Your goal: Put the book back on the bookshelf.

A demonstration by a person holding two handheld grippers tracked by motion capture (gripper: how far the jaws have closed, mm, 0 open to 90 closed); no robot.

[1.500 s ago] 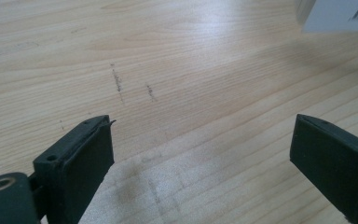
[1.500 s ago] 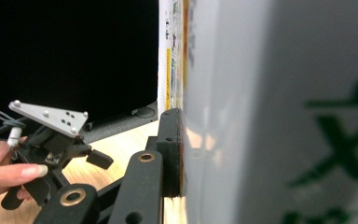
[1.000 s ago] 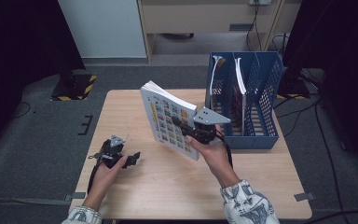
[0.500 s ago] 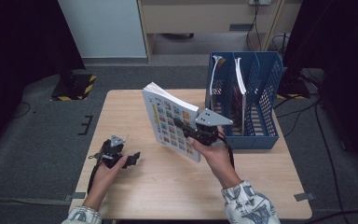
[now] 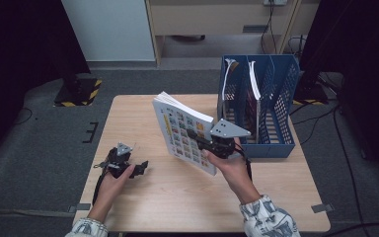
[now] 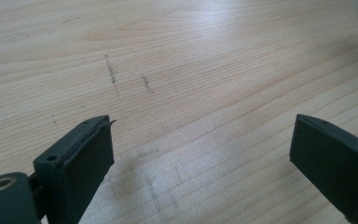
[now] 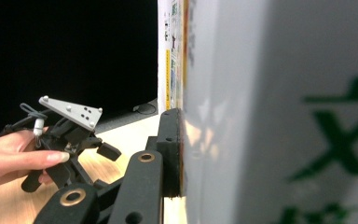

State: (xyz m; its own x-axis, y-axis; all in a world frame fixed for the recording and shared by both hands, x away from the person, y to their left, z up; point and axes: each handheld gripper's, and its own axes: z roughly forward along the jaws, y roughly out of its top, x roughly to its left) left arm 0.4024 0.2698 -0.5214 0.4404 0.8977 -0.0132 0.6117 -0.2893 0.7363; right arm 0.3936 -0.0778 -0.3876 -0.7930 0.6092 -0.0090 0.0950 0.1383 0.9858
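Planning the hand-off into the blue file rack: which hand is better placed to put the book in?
The right. Its gripper is already shut on the book, held upright right beside the blue file rack. The left gripper is open above bare table, far from the rack.

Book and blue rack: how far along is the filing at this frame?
Done: two items already stand in the rack. In hand: the right gripper clamps the book, tilted above the table, short of the rack. Left gripper idles open. Left: slotting the book in.
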